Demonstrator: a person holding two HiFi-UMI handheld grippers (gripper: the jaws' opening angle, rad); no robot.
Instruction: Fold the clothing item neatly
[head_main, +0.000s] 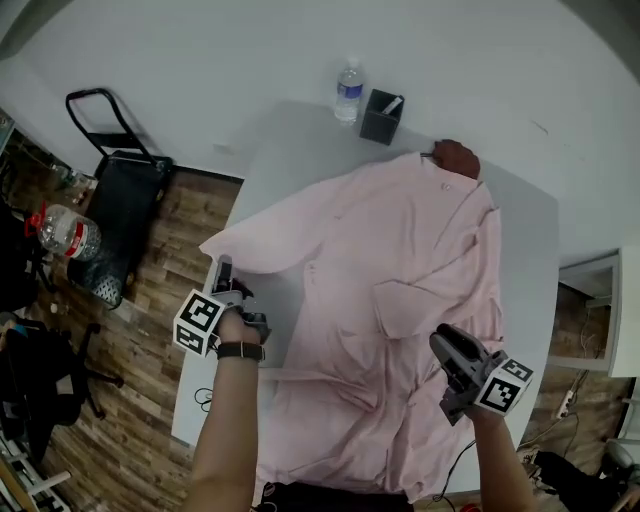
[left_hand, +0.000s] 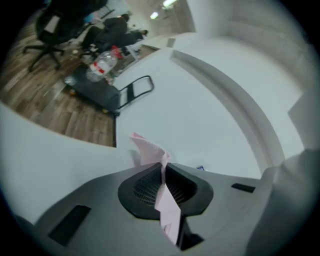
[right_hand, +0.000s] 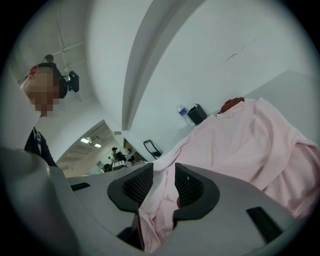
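Note:
A pale pink garment (head_main: 400, 290) lies spread across the grey table (head_main: 290, 140), collar at the far side. One sleeve stretches left toward my left gripper (head_main: 222, 270), which is shut on the sleeve's end. In the left gripper view, a thin fold of pink fabric (left_hand: 150, 150) is pinched between the pads of the left gripper (left_hand: 163, 172). My right gripper (head_main: 447, 347) sits on the garment's near right part. In the right gripper view, bunched pink cloth (right_hand: 155, 220) fills the narrow gap of the right gripper (right_hand: 163, 182), which is shut on it.
A water bottle (head_main: 348, 92) and a black box (head_main: 381, 116) stand at the table's far edge. A dark red object (head_main: 456, 157) lies at the collar. Left of the table on the wood floor are a black cart (head_main: 118, 215), a large water jug (head_main: 68, 232) and an office chair (head_main: 40, 385).

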